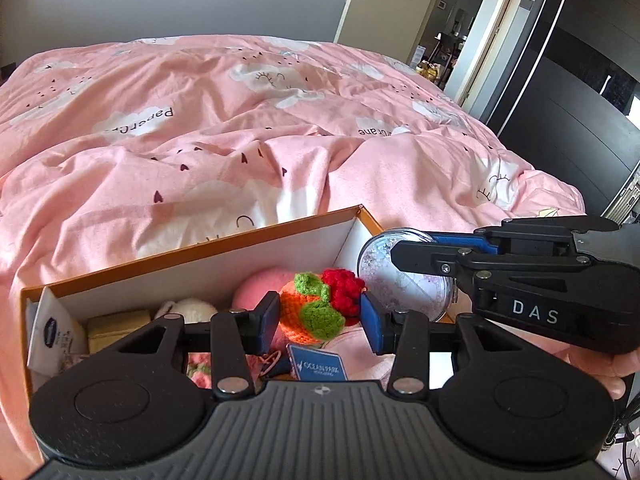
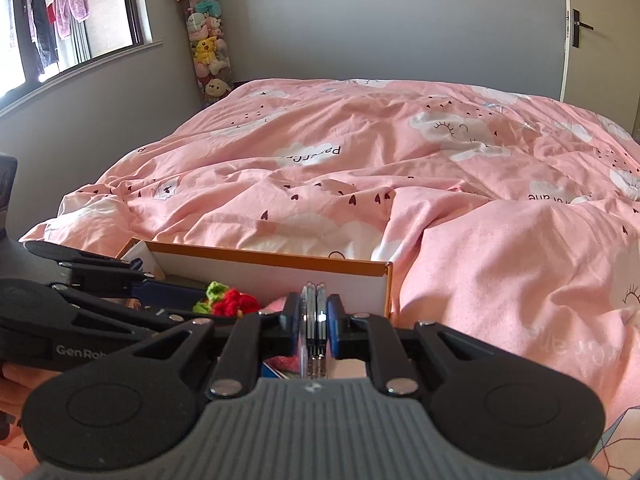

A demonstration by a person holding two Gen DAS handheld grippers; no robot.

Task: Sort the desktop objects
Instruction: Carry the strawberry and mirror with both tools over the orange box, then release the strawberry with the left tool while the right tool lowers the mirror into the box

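Note:
My left gripper (image 1: pixel 321 318) is shut on a crocheted toy (image 1: pixel 320 308) in orange, green and red, held just above an orange-rimmed cardboard box (image 1: pixel 248 236). From the right, my right gripper (image 1: pixel 404 246) reaches to the box's right end, shut on a round clear glitter disc (image 1: pixel 394 280). In the right wrist view the disc (image 2: pixel 314 312) stands edge-on between the pads of my right gripper (image 2: pixel 314 318), with the box's (image 2: pixel 280 264) far wall just beyond. The toy (image 2: pixel 230 302) shows to the left there, at the tip of the left gripper (image 2: pixel 188 296).
The box rests on a pink bed cover (image 1: pixel 240 120). Inside lie a pink round plush (image 1: pixel 260 284), a white plush (image 1: pixel 192 308), a yellowish block (image 1: pixel 116 326), a white packet (image 1: pixel 52 332) and a blue card (image 1: pixel 318 366). A door (image 1: pixel 380 0) is behind the bed.

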